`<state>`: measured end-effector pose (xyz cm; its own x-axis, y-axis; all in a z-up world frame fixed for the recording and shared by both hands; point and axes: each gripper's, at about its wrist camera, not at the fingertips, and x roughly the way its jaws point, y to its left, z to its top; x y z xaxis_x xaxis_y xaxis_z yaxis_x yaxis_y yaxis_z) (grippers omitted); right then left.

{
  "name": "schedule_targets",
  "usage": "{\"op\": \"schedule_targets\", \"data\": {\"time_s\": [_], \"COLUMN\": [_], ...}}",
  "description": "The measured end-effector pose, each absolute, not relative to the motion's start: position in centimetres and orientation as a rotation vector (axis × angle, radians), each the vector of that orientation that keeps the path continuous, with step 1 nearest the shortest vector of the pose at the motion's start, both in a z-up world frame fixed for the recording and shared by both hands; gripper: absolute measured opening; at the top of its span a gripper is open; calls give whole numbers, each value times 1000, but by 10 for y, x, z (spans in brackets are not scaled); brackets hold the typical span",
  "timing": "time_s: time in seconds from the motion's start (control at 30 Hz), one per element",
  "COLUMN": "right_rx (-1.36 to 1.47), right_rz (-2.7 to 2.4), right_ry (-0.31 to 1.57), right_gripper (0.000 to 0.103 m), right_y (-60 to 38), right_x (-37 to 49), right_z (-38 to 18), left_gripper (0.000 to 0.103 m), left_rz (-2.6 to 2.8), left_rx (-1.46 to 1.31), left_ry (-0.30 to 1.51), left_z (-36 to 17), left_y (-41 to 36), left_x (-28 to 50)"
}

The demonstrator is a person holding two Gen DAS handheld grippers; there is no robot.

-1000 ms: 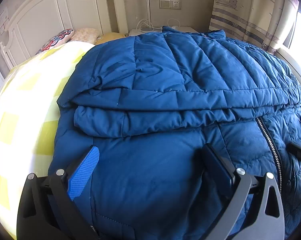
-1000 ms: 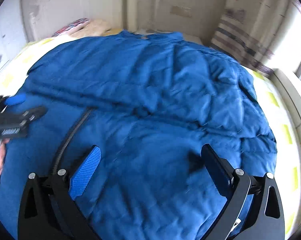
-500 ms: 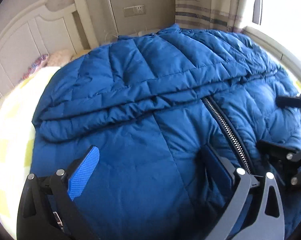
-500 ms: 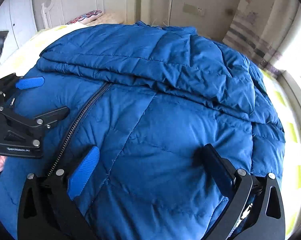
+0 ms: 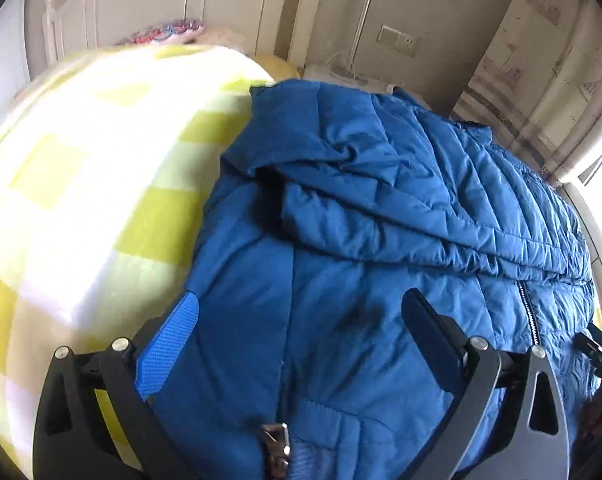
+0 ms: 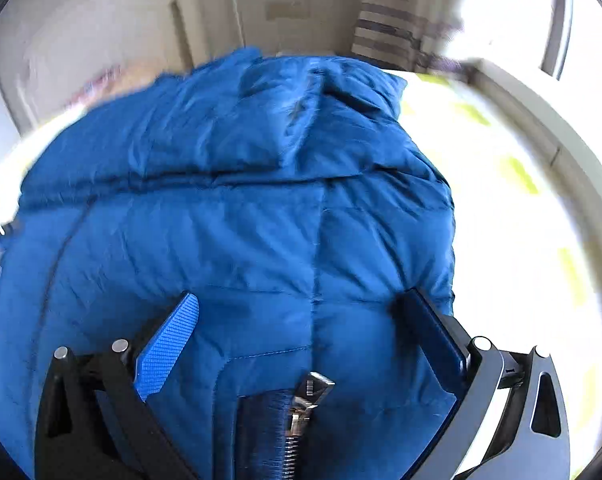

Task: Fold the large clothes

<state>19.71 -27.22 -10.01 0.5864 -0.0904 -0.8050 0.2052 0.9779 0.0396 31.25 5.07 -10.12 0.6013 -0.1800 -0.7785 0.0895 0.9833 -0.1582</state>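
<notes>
A large blue quilted puffer jacket lies spread on a bed, with a sleeve folded across its upper part. My left gripper is open, its fingers spread over the jacket's lower left part near a pocket zipper pull. The jacket also fills the right wrist view. My right gripper is open over the jacket's lower right part, above another zipper pull. The main zipper runs down the jacket's middle. The right gripper's tip shows at the left wrist view's right edge.
The bed has a yellow-and-white checked blanket, bare to the jacket's left and to its right. A white headboard with a pillow stands behind. A curtain and bright window lie to the right.
Both grippers have swung outward and down: the left now looks over the jacket's left edge, the right over its right edge. Pocket zipper pulls have come into view between the fingers. Both stay open.
</notes>
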Motion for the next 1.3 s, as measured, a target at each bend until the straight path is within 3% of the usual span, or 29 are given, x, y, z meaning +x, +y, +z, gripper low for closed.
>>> {"op": "schedule_targets", "data": {"time_s": [0.27,0.4,0.5,0.77,0.97,1.17,1.3], "right_rx": [9,-173,-137,-78,25,-168,-276], "right_rz": [-73,63,64,-133,-190,77,159], "right_ry": [869,940,939,937,937,810,922], "right_gripper": [98,98,98,98,98,98,98], "right_y": [-215,-159,-161,-214,-242,-146,-106], "right_x": [174,166,168,143,133,101,105], "right_z": [-71,-95,-101,-89,-94,-64,-102], "left_gripper": [101,101,101,101,100,101,101], "left_rz": [-294,-406,-386,-156,-40,-309,-409], "left_rx": [27,231,257,142,-133,62,345], "left_ry": [825,919,885,791,920,718,804], "left_z": [-72,-104,-107,-87,-99,-57,-95], "left_y": [9,-37,-43,27,97,23,-48], "left_x": [253,223,221,205,229,164,148]}}
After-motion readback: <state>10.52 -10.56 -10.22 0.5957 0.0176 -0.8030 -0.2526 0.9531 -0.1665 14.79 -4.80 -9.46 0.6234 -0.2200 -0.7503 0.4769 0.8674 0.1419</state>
